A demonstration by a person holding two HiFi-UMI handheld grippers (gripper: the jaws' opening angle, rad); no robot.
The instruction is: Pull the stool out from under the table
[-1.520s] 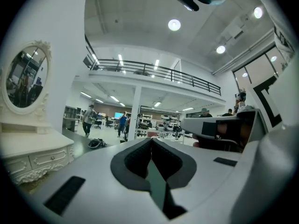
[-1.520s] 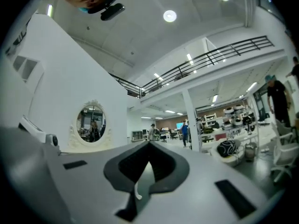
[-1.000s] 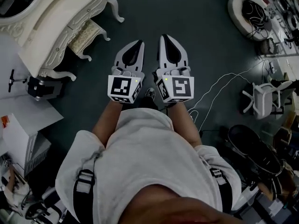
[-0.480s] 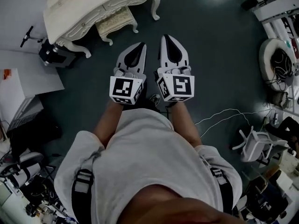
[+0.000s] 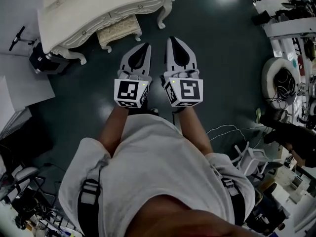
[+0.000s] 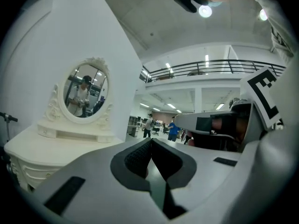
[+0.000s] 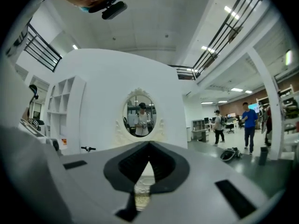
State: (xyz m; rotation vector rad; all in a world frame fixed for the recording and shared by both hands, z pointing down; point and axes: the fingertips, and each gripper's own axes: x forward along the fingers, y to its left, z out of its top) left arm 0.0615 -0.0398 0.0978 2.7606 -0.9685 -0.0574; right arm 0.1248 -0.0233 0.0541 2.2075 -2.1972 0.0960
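A cream stool (image 5: 118, 31) with a patterned cushion stands tucked under the front edge of the ornate cream dressing table (image 5: 98, 4) at the head view's top left. My left gripper (image 5: 147, 44) and right gripper (image 5: 171, 38) are held side by side above the dark floor. Both are shut and hold nothing. Their tips point past the stool's right side and do not touch it. In the left gripper view the table top (image 6: 46, 143) and its oval mirror (image 6: 86, 94) lie to the left of the closed left gripper (image 6: 150, 141). The right gripper (image 7: 148, 146) faces the mirror (image 7: 140, 113).
A black case (image 5: 42, 60) and white boards (image 5: 19, 83) lie left of the table. A white cable (image 5: 232, 130), a tipped white chair (image 5: 249, 157) and a round tub of cables (image 5: 281, 83) sit to the right. People (image 7: 247, 120) stand far off.
The dressing table and stool have shifted rightward in the head view and now lie just ahead-left of the grippers. Both grippers stay side by side and shut.
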